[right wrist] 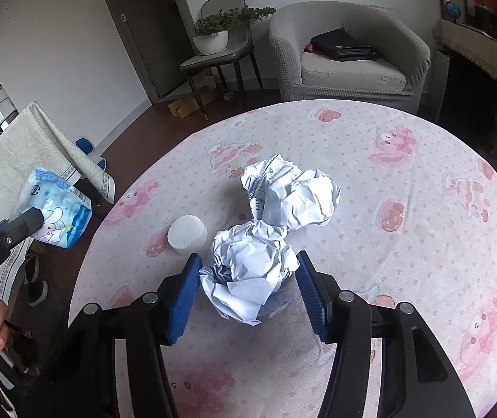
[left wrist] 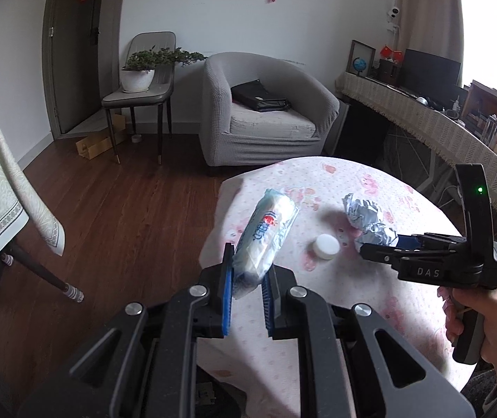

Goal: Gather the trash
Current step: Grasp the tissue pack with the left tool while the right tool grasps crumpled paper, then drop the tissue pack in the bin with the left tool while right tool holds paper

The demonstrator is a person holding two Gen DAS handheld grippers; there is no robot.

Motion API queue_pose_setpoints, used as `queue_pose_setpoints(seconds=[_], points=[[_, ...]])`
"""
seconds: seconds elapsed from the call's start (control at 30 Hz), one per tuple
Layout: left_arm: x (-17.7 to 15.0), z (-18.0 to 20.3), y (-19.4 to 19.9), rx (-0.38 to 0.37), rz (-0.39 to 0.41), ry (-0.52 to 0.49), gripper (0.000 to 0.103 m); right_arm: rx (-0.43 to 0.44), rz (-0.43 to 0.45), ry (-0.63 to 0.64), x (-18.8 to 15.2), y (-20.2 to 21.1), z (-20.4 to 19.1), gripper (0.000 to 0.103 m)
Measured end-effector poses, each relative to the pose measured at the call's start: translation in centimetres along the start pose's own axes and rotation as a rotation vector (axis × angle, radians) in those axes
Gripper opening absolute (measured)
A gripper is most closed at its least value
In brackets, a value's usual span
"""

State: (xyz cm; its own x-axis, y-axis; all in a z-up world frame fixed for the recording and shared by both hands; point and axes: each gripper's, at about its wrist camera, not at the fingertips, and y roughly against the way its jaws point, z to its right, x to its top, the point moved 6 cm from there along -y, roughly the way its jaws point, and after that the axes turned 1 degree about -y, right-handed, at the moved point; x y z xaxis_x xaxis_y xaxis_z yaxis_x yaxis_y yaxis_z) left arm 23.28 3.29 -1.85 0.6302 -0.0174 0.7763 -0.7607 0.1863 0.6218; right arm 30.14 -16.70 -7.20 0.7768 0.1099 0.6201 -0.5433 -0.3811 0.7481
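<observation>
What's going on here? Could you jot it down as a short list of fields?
setting: round table with pink cartoon cloth, living room
left gripper: shut on a tissue pack, lifted at the table's edge
right gripper: fingers astride the near paper ball, not yet clamped
also on table: second paper ball, white cap
</observation>
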Motion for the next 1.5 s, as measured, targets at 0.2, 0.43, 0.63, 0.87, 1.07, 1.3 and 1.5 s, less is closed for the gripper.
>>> queue_pose_setpoints(seconds=[0.2,0.43,0.63,0.87,1.07,1.3,1.5], points=[[-0.7,-2.4,0.7,0.027,-0.005,0.024,0.016,-0.033,0.018,0.024,0.4,1.2,-0.9,0.055],[-1.8,-4.8,1.1,0.055,-0.024,0.048,0.016,-0.007,0.053,0.062,1.4,2.0,-3.6,0.055],[-4.1,-7.2,0.0,0.085,-0.087,0.09,0.016,0.048,0.076,0.083,2.3,2.0,-7.0,0.055],[-7.6,-9.9,-0.8,0.132,-0.162,0.111,0.016,0.131,0.073,0.136,2.6,1.3,-11.9,0.055],[-11.1,-13.0,-2.1,0.17,-0.264,0.145,0.016,0.205,0.065,0.194,2.2,0.5,-16.5,0.055],[-14.9,-15.0,-3.6,0.182,-0.384,0.178,0.016,0.249,0.022,0.248,1.3,-1.4,-20.7,0.055],[-18.6,-16.4,-4.5,0.185,-0.481,0.21,0.016,0.267,-0.005,0.264,0.5,-2.6,-22.8,0.055]])
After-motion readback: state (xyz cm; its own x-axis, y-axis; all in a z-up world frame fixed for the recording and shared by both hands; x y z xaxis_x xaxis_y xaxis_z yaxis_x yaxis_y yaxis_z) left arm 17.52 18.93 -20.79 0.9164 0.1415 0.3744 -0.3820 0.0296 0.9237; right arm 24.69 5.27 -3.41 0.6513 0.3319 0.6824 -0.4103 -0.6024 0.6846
